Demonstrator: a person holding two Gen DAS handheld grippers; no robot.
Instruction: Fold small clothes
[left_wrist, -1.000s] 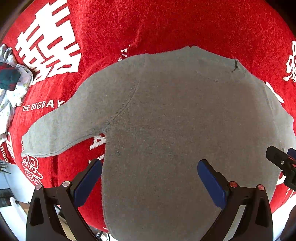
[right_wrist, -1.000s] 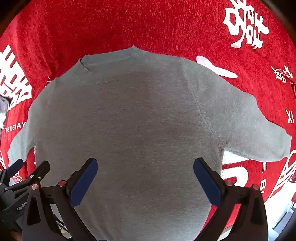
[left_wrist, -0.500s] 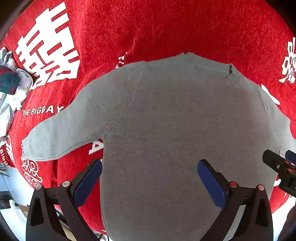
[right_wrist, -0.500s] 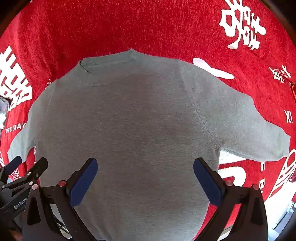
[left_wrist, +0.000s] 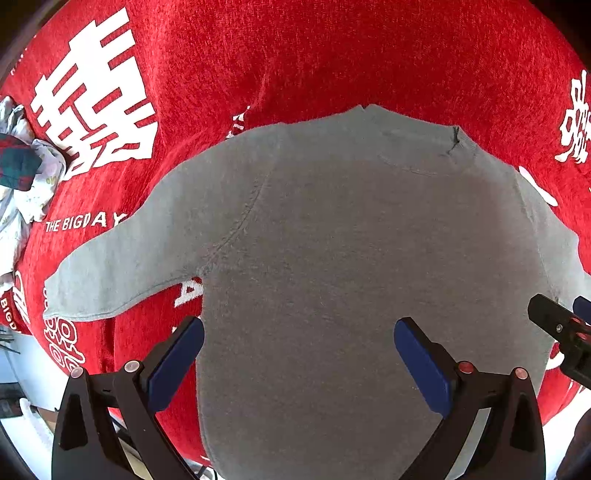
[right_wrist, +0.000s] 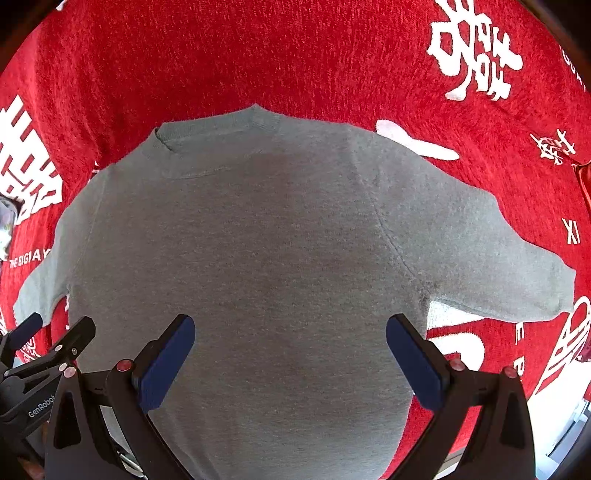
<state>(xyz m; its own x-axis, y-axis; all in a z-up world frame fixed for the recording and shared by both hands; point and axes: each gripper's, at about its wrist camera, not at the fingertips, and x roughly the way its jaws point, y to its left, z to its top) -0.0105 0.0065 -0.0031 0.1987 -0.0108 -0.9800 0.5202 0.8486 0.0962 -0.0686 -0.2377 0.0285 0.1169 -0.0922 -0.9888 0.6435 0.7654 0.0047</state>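
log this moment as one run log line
stage: pre-fold | grey sweater flat on red cloth, sleeves spread | left gripper open | right gripper open

Red cloth (left_wrist: 332, 55) with white lettering; bright daylight.

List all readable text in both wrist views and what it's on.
"THE BIGDAY": red cloth, white print beside the grey sweater sleeve.
"GenRobot", end cut off: left gripper body, seen from the right wrist.
"XI": red cloth, right side.
Large white Chinese-style characters: on the cloth, not legible to me.
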